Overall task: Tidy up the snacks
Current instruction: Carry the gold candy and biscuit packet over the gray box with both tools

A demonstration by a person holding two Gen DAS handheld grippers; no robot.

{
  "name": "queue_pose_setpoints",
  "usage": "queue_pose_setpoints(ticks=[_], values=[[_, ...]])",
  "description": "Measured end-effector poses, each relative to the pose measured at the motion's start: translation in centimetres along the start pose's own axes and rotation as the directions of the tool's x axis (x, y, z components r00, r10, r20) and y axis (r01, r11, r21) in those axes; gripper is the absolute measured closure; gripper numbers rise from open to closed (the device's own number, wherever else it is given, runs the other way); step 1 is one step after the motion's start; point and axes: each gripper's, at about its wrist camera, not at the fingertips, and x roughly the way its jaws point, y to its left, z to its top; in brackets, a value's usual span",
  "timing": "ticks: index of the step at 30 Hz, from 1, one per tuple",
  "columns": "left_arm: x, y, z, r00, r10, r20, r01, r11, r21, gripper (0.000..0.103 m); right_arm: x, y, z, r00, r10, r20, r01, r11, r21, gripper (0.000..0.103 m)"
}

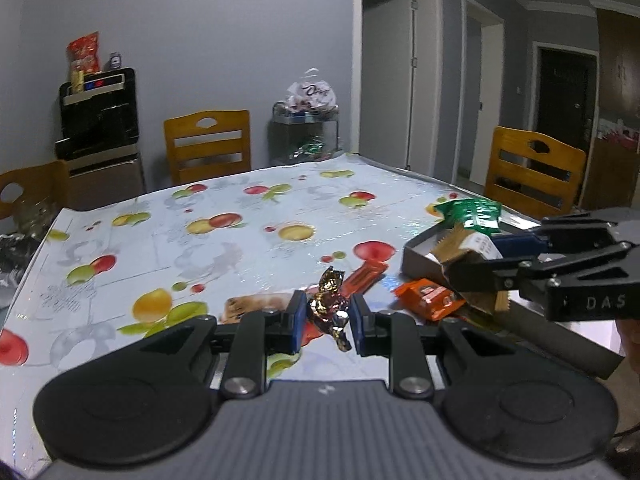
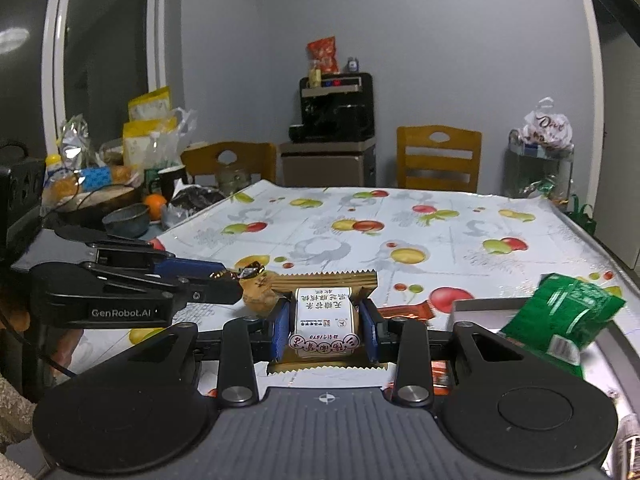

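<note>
1. Left hand-held gripper (image 1: 325, 322): clamped on gold candy (image 1: 329, 303), held clear above the bench (image 1: 168, 240)
2. Right hand-held gripper (image 2: 325, 330): clamped on gold packet (image 2: 325, 320), beside the box (image 2: 480, 305)
3. Box: already holds a green pack (image 2: 568, 316)
4. Handling: bring each snack over the box, lower before releasing, one side at a time, avoiding collision

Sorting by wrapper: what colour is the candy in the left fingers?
Shiny gold foil candy, clearest in the left wrist view.
</note>
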Motion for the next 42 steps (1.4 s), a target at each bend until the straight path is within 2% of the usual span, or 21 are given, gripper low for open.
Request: queue_pose_setpoints(ticks=[20,29,32,38,42], values=[[3.2,-6.6,2.3,0.996,-0.083,-0.017,0.084,0.994,0.071,0.082,-4.6,-7.5,-1.3,0.992,-0.114,0.059,0.108,0.990,0.085,0.065],[5.3,-10.2,3.7,0.993,-0.114,-0.022,0.116,0.989,0.089,0.082,-5.7,-11.3,-2.6,0.985,-0.169,0.044,0.163,0.980,0.117,0.065],[6.3,-11.6,3.9,0.988,-0.151,-0.039,0.154,0.984,0.087,0.082,-5.6,-12.2,-3.1,0.979,-0.203,0.029,0.199,0.974,0.107,0.065],[8.7,-15.3,4.2,0.974,-0.214,-0.071,0.223,0.965,0.142,0.082,-5.6,-13.8,-4.5,0.972,-0.235,-0.011,0.235,0.965,0.118,0.065],[11.3,-17.0,4.2,0.970,-0.221,-0.098,0.234,0.960,0.155,0.082,-5.0,-14.3,-5.1,0.964,-0.264,-0.042,0.267,0.958,0.108,0.065]])
